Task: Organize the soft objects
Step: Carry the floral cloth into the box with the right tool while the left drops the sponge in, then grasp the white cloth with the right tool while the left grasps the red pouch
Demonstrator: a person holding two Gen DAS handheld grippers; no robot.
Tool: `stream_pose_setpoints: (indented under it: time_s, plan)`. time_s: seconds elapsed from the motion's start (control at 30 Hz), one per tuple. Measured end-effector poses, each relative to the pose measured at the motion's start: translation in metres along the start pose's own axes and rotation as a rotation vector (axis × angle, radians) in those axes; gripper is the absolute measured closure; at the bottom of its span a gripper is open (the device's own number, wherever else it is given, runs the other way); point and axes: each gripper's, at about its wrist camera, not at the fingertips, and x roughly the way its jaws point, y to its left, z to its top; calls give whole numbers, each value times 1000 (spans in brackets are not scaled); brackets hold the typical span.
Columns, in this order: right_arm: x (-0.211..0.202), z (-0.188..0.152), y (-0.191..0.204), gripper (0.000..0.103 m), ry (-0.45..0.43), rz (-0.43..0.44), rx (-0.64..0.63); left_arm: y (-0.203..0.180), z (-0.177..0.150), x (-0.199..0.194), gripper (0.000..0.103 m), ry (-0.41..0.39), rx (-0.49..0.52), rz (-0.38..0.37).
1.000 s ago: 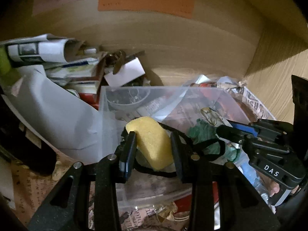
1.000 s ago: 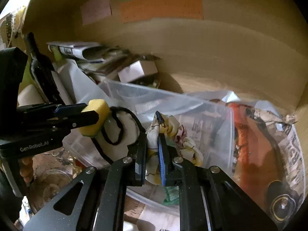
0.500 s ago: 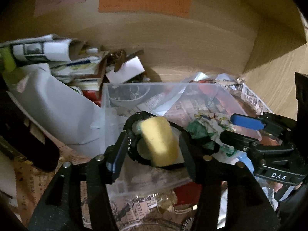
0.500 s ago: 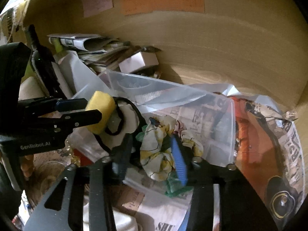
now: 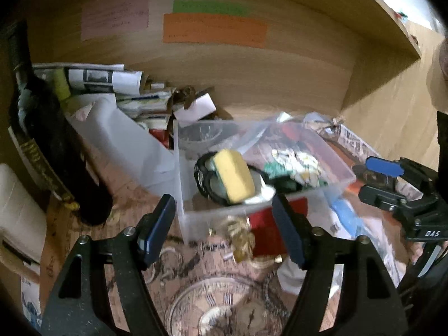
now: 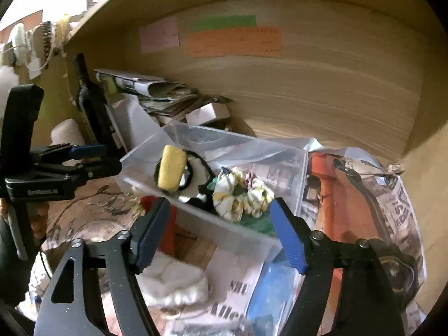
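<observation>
A clear plastic bin sits on a cluttered wooden shelf. Inside lie a yellow sponge on a black-edged white cloth, and a yellow-and-white patterned fabric scrunchie over green cloth. My left gripper is open and empty, pulled back in front of the bin; it also shows at the left of the right wrist view. My right gripper is open and empty, in front of the bin's near corner; it shows at the right of the left wrist view.
A dark bottle stands at the left. Rolled newspapers and papers pile behind a tilted translucent lid. A newspaper-wrapped bundle lies to the right. A white cloth and clock-patterned surface lie in front. The shelf's back wall carries coloured notes.
Both grippers opened, released the sponge and the scrunchie into the bin, and drew back toward the front.
</observation>
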Motion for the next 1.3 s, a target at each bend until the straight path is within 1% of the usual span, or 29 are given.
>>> stream_pose_setpoints:
  time_s: [0.23,0.37,0.43,0.47,0.57,0.67,0.73,0.8,0.83,0.87,0.9,0.93,0.97,1.0,1.03,1.07,1.1,1.13,1.2,1.3]
  plan:
    - [-7,-34,11,28,26,50,59,-5,-28,17,32,80,0,-13]
    - [-1,-49,20,28,66,85,75,-8,-39,34,32,122,-6,-21]
    - [4,-54,25,28,88,96,67,-10,-42,43,33,137,-6,-25]
    - [8,-55,28,28,100,100,60,-12,-43,48,38,145,-5,-24]
    - [18,-60,37,28,139,111,36,-16,-43,60,47,171,0,-29]
    - [28,-64,42,28,176,118,19,-18,-43,70,49,191,-4,-41]
    - [36,-66,44,28,201,118,8,-19,-42,78,56,207,-7,-50]
    - [39,-68,44,28,215,118,3,-19,-43,83,69,224,-17,-71]
    - [41,-69,43,30,218,118,5,-19,-43,84,72,228,-21,-77]
    - [42,-69,42,33,223,119,7,-19,-44,85,78,227,-27,-82]
    - [43,-70,41,38,224,121,10,-19,-44,84,83,225,-30,-87]
    - [44,-70,40,45,223,125,13,-18,-45,83,85,224,-31,-89]
    - [44,-70,39,47,219,132,20,-18,-46,82,88,219,-35,-91]
    - [44,-71,38,55,219,136,25,-16,-47,81,90,216,-38,-92]
    - [43,-72,38,63,215,140,28,-16,-48,80,90,212,-40,-91]
    - [42,-72,38,64,209,145,35,-16,-49,78,91,208,-40,-88]
    - [41,-72,37,69,204,145,39,-17,-50,75,91,198,-40,-82]
    - [40,-72,37,75,198,145,40,-16,-52,71,92,192,-41,-79]
    - [35,-73,36,83,187,150,47,-16,-53,66,92,184,-43,-77]
    - [25,-72,35,87,162,140,51,-15,-53,53,92,161,-46,-73]
